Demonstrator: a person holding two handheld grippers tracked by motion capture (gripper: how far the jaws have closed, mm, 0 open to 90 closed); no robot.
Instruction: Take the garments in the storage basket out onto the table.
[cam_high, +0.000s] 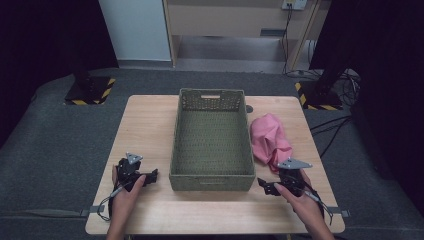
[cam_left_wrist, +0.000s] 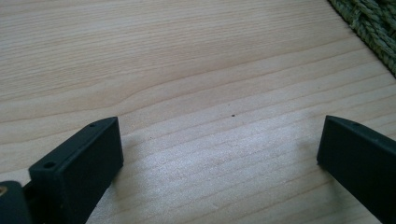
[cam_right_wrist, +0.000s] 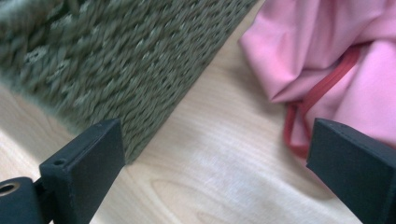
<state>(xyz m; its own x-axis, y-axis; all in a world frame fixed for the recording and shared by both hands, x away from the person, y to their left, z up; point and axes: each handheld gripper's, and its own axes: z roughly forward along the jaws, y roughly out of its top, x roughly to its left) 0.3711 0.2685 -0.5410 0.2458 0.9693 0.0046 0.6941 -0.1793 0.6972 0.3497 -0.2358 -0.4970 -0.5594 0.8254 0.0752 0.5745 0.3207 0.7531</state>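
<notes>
A green woven basket stands empty in the middle of the wooden table. A crumpled pink cloth with a red trim lies just right of it. My left gripper rests low on the table left of the basket's near corner, open, with bare wood between its jaws. My right gripper sits near the basket's right front corner, open. In the right gripper view, the basket wall is at the left and the pink cloth at the right, beyond the jaws.
The table's front edge runs close under both hands. Black stand bases with yellow-black tape sit on the grey floor behind the table on both sides. Cables trail on the floor at the right. A wooden cabinet stands at the back.
</notes>
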